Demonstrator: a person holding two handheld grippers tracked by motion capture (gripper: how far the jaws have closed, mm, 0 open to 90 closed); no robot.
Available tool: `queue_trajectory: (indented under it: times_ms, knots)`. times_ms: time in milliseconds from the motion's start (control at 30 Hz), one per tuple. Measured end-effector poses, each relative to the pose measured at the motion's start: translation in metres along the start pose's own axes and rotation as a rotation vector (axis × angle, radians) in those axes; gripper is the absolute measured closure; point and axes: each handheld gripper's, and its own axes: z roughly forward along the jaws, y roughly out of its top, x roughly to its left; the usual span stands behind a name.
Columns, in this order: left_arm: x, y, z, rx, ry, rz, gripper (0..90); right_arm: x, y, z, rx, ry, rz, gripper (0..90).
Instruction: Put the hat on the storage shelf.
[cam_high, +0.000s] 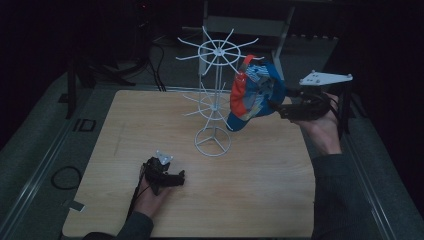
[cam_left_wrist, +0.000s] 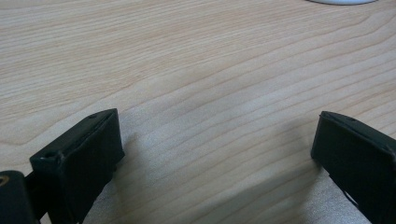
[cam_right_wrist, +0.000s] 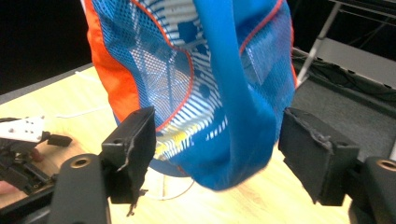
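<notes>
Right gripper (cam_right_wrist: 217, 154) open, jaws either side of the blue-orange cap (cam_high: 255, 92) hanging on the white rack (cam_high: 215, 90) at 1 o'clock. Could slip off the prong. Left gripper (cam_high: 167, 177) open, resting at 7 o'clock.

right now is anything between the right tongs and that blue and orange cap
Nothing visible is. In the right gripper view the cap hangs directly ahead of the right tongs, whose jaws stand open to either side of its blue band. In the high view the cap hangs from the white wire rack.
</notes>
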Motion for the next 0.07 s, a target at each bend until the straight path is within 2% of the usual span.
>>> queue_trajectory:
  times_ms: [67]
  knots:
    - [0.0001, 0.0000, -0.0001, 0.001, 0.000, 0.001, 2.4, -0.0016, -0.0025, -0.0011, -0.002, -0.008, 0.010, 26.2]
